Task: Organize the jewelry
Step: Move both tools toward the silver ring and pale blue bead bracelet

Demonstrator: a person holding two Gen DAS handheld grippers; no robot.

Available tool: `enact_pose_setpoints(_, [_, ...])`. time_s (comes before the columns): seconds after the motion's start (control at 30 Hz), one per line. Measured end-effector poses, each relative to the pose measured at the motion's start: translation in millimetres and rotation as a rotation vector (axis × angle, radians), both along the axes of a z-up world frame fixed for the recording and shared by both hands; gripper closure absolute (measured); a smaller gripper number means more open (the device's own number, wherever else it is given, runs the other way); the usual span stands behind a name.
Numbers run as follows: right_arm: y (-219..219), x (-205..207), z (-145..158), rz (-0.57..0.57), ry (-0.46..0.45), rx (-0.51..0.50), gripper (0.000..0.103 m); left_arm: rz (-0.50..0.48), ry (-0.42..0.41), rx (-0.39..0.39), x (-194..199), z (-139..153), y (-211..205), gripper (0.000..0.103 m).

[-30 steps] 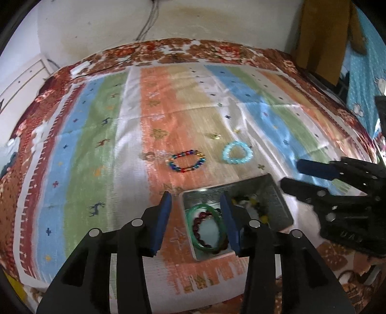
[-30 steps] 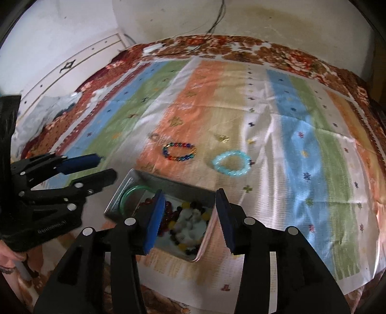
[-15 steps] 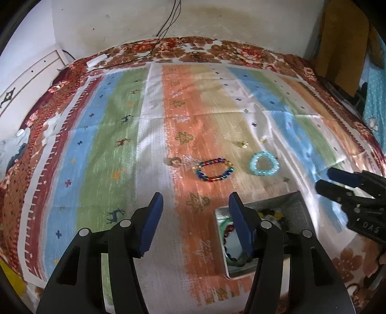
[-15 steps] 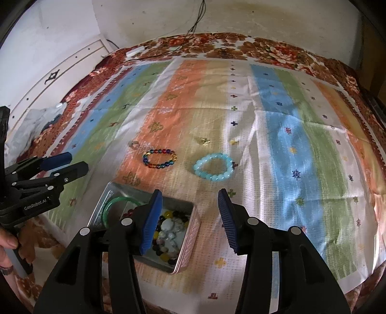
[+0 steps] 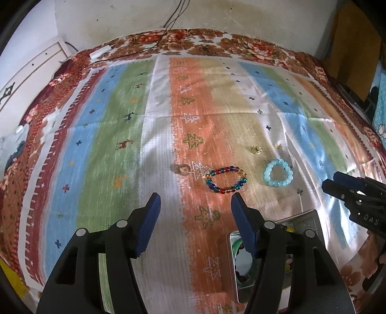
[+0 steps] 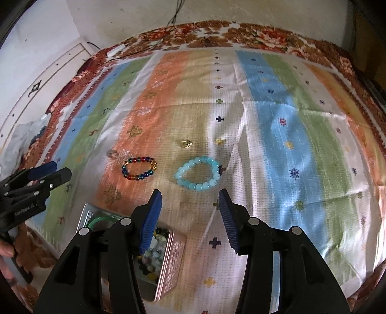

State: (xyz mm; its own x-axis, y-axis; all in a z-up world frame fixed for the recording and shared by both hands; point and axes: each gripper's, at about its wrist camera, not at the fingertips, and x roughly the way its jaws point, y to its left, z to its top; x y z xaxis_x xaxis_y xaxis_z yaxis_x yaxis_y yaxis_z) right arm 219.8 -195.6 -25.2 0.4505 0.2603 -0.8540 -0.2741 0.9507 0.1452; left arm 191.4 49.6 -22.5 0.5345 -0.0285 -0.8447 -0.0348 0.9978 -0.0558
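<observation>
A multicolour bead bracelet [image 5: 226, 180] [image 6: 139, 168] and a light blue bead bracelet [image 5: 278, 176] [image 6: 198, 176] lie on the striped cloth. A small gold piece [image 5: 256, 150] [image 6: 186, 143] and a ring [image 5: 183, 168] lie near them. A metal tin [image 5: 311, 222] [image 6: 170, 260] at the front holds a green bangle and several beaded pieces. My left gripper [image 5: 194, 207] is open and empty, just short of the multicolour bracelet. My right gripper [image 6: 189, 205] is open and empty, just short of the blue bracelet.
The striped cloth [image 5: 101, 149] covers a floral bedspread [image 5: 217, 41]. A wall with cables [image 5: 173, 17] stands behind. A white panel [image 6: 36, 89] is at the left. A white block [image 5: 100, 51] lies at the far cloth edge.
Both grippers have moved forward and away from the tin, toward the bracelets. The tin has slipped toward the bottom of both views. Both stay open.
</observation>
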Motion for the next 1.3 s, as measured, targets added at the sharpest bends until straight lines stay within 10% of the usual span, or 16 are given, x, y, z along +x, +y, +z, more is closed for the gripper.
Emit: enact_pose_setpoints(1.3, [10.8,68.0,-47.7,0.006,0.082,-0.127,0.053,0.035,0.142,-0.001,84.1,-47.4,16.6,0.041])
